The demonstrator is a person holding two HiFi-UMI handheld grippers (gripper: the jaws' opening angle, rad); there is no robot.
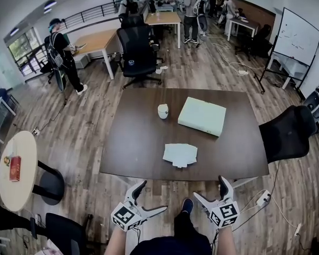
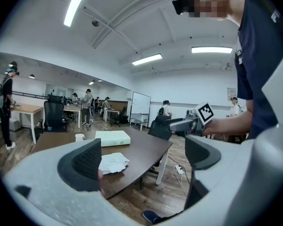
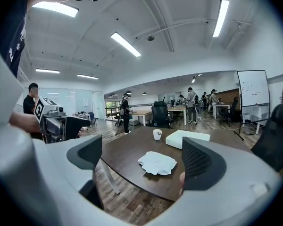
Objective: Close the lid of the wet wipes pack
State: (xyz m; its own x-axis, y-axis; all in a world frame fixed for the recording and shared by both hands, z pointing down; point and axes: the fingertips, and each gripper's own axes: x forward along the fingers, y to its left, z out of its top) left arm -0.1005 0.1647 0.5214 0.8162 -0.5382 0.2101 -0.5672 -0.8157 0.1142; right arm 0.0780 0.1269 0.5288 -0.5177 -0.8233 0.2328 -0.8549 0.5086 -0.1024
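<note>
The wet wipes pack is a flat, white, crumpled packet lying near the front edge of the dark brown table. From here I cannot make out how its lid stands. It also shows in the left gripper view as the wipes pack and in the right gripper view as the wipes pack. My left gripper hangs open below the table's near edge, off to the pack's left, jaws empty. My right gripper is open too, off to the right and short of the table.
A pale green box and a small white cup sit farther back on the table. Black office chairs stand at the far side and the right. A round side table is at the left. Several people stand about at the back.
</note>
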